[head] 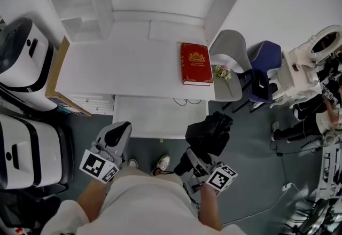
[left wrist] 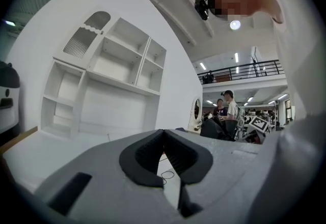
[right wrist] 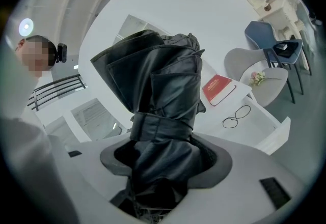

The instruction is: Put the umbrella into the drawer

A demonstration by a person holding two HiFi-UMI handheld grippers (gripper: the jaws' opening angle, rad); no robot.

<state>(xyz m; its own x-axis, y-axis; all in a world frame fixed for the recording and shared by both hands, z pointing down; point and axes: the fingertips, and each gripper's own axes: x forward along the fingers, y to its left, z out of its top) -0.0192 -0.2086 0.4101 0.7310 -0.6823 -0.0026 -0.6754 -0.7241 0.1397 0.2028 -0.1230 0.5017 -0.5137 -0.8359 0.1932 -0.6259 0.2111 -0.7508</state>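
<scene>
A black folded umbrella (head: 209, 131) (right wrist: 158, 95) stands out of my right gripper (head: 199, 155) (right wrist: 160, 167), which is shut on its lower end. The open white drawer (head: 155, 122) (right wrist: 267, 121) juts out below the white desk (head: 128, 68), just ahead of both grippers. A black cable loop (head: 187, 102) (right wrist: 237, 116) lies inside the drawer. My left gripper (head: 119, 128) (left wrist: 163, 134) hovers in front of the drawer's left part, its jaws meeting at the tips with nothing between them.
A red book (head: 196, 63) (right wrist: 219, 89) lies on the desk's right end. A grey chair (head: 230, 49) with flowers (head: 223, 72) and a blue chair (head: 265, 60) stand to the right. White machines (head: 24, 57) and a leaning board (head: 56, 76) crowd the left. People stand at the far right.
</scene>
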